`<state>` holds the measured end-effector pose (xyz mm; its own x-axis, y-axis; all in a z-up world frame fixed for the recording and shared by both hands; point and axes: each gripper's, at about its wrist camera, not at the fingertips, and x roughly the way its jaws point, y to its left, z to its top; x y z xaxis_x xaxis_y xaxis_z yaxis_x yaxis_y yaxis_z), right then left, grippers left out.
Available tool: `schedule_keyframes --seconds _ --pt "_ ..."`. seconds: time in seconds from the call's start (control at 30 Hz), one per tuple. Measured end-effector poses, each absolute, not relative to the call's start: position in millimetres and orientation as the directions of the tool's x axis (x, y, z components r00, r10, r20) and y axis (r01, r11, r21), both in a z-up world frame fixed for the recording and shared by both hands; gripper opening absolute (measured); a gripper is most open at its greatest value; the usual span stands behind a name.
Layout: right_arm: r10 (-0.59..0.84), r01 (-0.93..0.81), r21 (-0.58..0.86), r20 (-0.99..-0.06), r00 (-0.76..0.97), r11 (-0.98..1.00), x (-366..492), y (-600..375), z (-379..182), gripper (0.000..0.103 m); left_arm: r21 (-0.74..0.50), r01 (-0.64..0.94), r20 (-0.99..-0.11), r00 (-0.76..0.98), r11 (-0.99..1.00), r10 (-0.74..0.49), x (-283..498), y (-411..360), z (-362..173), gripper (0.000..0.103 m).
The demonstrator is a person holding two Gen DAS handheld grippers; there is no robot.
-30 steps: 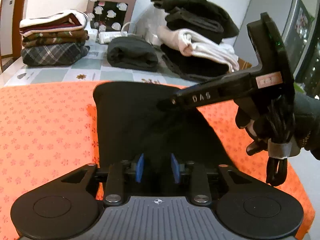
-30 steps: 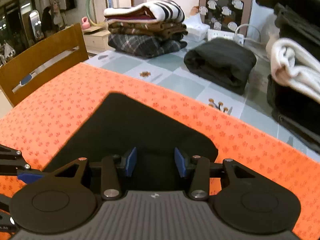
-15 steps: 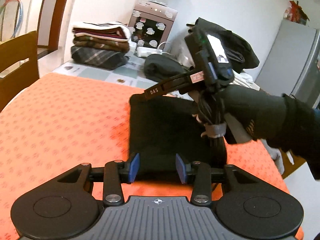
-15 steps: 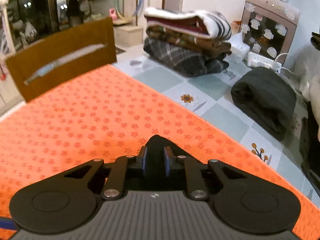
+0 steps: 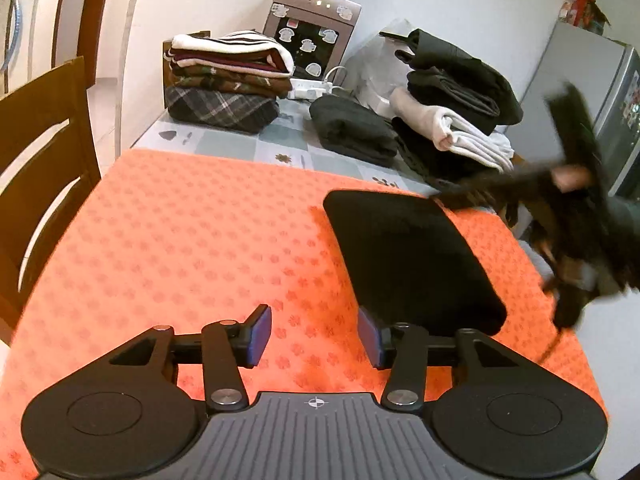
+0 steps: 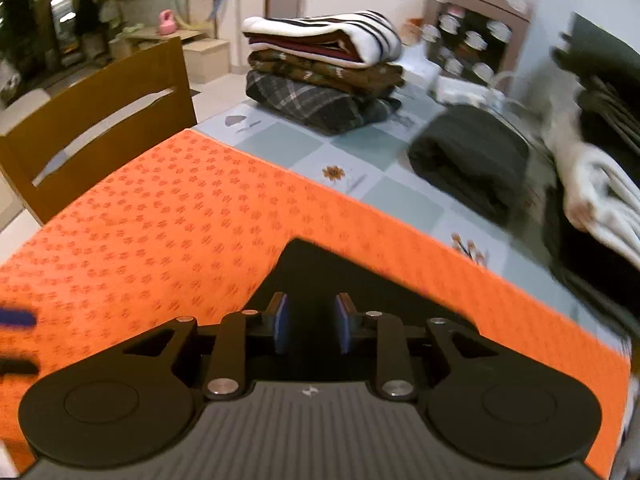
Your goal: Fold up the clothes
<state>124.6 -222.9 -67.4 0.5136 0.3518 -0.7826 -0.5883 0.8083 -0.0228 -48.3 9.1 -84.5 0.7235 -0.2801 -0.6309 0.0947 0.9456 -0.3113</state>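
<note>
left tool [image 5: 314,336]: jaws apart over bare orange cloth [image 5: 192,240], nothing between them, having just been opening; it has drawn off the folded black garment [image 5: 408,256], which a second ago lay between its pads. right tool [image 6: 310,322]: jaws slightly apart above that garment's corner, just reopened after pinching it. the garment lies flat on the tabletop [image 5: 280,140], likely finished; folded stacks [image 5: 228,80] wait beyond.

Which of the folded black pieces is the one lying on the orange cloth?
The flat black garment next to the left gripper. It alone lies on the orange cloth; the dark rolled bundle and the black stack sit beyond on the tiled tabletop.
</note>
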Motion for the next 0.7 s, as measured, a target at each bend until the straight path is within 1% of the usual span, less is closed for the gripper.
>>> schedule_keyframes --seconds 0.07,0.13,0.17,0.33,0.47,0.57,0.6,0.63,0.67,0.7 --pt "0.343 -0.565 -0.009 -0.788 0.512 0.825 104.3 -232.3 -62.7 0.033 -0.307 0.114 -0.637 0.713 0.945 -0.293 -43.5 11.6 -74.9 0.054" --pt "0.333 -0.54 0.001 -0.788 0.518 0.842 87.8 -240.6 -63.2 0.038 -0.291 0.143 -0.643 0.702 0.946 -0.304 -36.6 11.7 -67.4 0.056" --pt "0.33 -0.53 0.007 -0.789 0.518 0.848 80.4 -244.3 -64.9 0.038 -0.281 0.157 -0.648 0.696 0.947 -0.308 -33.6 10.7 -64.2 0.056" --pt "0.286 -0.476 -0.008 -0.79 0.542 0.879 54.3 -258.7 -88.2 0.039 -0.279 0.193 -0.657 0.676 0.941 -0.334 -20.7 5.9 -59.8 0.057" --pt "0.28 -0.452 -0.003 -0.78 0.559 0.892 47.4 -269.5 -113.9 0.039 -0.263 0.21 -0.674 0.658 0.941 -0.336 -11.9 -2.6 -65.1 0.062" --pt "0.302 -0.449 0.02 -0.766 0.567 0.893 45.6 -273.9 -120.7 0.045 -0.265 0.232 -0.678 0.645 0.936 -0.352 -4.6 -10.1 -71.4 0.069" --pt "0.314 -0.449 0.034 -0.762 0.567 0.893 45.6 -275.3 -120.4 0.049 -0.262 0.239 -0.68 0.642 0.935 -0.355 -1.4 -13.4 -74.6 0.072" --pt "0.325 -0.448 0.048 -0.757 0.567 0.893 45.5 -276.6 -120.2 0.053 -0.259 0.247 -0.682 0.638 0.934 -0.358 1.8 -16.7 -77.7 0.074" --pt "0.34 -0.449 0.066 -0.752 0.565 0.891 45.3 -279.0 -117.7 0.055 -0.261 0.246 -0.686 0.633 0.933 -0.359 6.3 -20.3 -81.3 0.074" --pt "0.357 -0.45 0.087 -0.746 0.562 0.889 45.1 -281.9 -113.8 0.06 -0.263 0.245 -0.69 0.628 0.933 -0.359 10.9 -23.8 -84.9 0.075"
